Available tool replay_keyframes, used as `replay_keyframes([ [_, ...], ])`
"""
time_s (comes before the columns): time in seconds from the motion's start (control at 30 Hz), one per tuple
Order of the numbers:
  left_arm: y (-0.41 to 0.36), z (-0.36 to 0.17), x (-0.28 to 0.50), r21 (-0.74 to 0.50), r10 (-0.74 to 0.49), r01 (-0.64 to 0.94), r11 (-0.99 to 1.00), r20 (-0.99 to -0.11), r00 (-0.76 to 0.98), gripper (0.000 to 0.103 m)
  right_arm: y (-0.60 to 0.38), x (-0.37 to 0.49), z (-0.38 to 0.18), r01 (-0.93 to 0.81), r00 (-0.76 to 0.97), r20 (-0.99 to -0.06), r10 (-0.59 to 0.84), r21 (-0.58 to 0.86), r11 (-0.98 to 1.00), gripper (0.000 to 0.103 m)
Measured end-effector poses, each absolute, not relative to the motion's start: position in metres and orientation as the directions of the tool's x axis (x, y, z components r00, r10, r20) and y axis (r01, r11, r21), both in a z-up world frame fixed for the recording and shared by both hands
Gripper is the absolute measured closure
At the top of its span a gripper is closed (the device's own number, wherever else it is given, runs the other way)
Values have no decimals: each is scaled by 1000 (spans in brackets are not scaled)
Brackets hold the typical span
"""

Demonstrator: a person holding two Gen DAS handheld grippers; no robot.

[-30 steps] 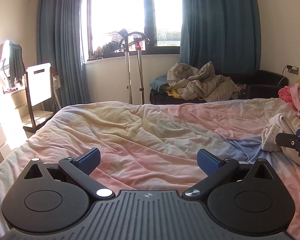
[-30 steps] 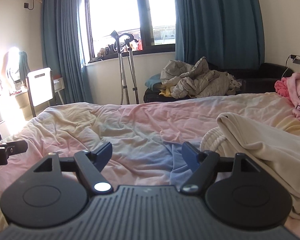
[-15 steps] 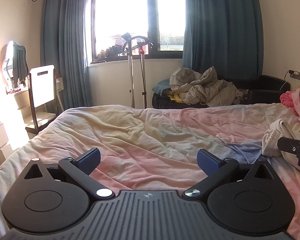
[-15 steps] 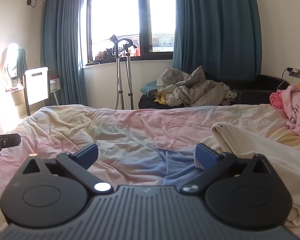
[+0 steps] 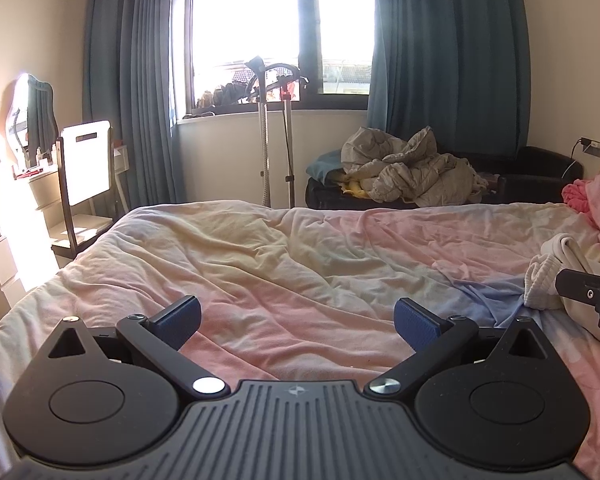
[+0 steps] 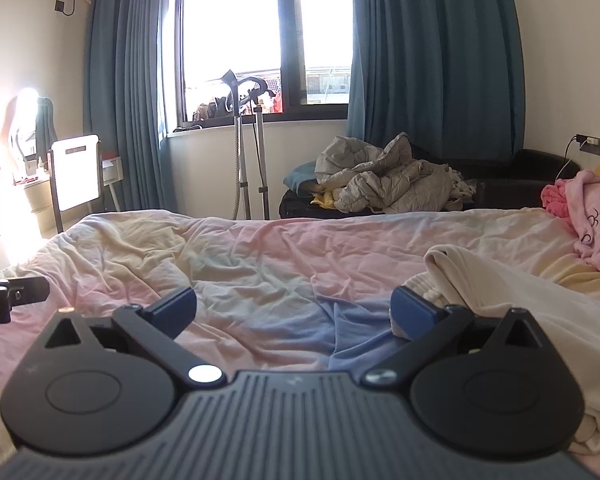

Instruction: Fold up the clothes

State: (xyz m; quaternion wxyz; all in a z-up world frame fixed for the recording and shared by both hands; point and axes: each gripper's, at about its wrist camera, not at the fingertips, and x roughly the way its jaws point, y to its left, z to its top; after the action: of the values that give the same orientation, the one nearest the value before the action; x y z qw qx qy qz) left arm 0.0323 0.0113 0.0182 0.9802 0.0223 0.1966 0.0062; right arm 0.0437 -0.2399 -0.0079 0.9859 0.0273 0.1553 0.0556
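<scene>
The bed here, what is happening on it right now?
A person holds two grippers over the bed to fold clothes. Both the left gripper and the right gripper are open and hold nothing. A cream garment lies bunched beside the right gripper, not yet spread out. A pink garment waits further to the right.

Sunlit window point(image 5: 280, 28) between blue curtains point(image 5: 444, 56), cream walls point(image 5: 24, 28).
</scene>
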Motion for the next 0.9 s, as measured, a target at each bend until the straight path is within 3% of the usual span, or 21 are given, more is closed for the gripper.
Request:
replay_keyframes([
  [0.9, 8, 16, 29, 49, 22, -3, 999, -388, 922, 0, -238, 44, -9, -84, 944, -310, 109, 93, 992, 0],
])
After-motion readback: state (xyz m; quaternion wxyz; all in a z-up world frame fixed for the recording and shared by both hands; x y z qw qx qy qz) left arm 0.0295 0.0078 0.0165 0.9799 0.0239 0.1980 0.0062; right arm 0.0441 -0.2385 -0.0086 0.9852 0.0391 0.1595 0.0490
